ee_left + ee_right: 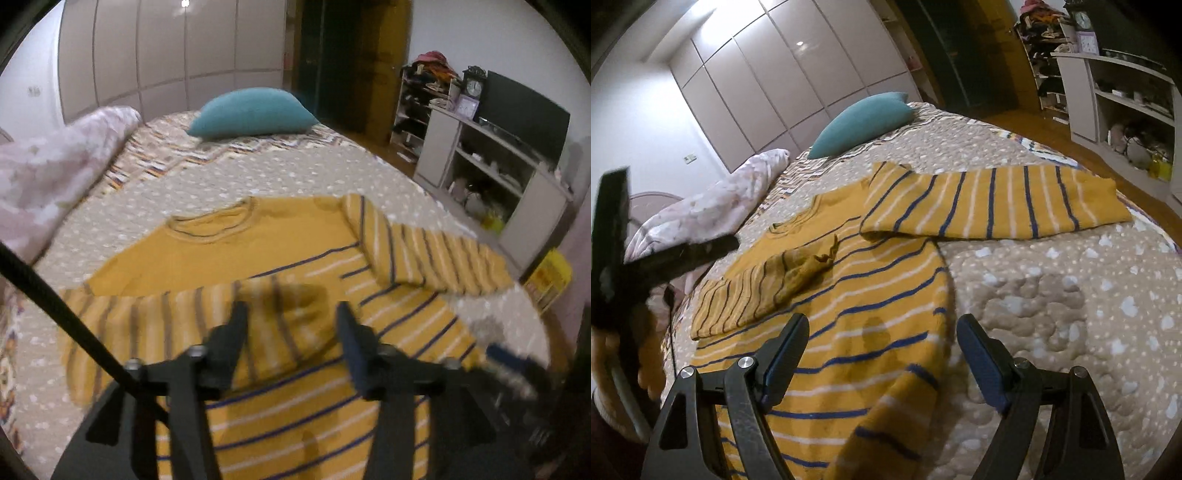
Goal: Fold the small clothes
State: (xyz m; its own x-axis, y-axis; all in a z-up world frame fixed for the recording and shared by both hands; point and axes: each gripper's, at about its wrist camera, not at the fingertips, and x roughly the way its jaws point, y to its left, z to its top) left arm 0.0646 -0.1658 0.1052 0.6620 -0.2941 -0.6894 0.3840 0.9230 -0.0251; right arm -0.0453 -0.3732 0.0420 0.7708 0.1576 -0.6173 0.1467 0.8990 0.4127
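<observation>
The mustard striped sweater (871,295) lies flat on the quilted bedspread (1052,295) in front of you, neck hole toward the far end; its left sleeve (768,288) is folded across the chest with the cuff crumpled, and its right sleeve (997,206) stretches out to the right. Your left gripper (291,314) hangs above the folded sleeve with its jaws apart and nothing between them, and your right gripper (882,332) hovers over the near hem, jaws spread wide and empty. Farther off, a teal pillow (860,122) rests at the far end of the bed and a pale floral duvet (713,210) is bunched along the left.
</observation>
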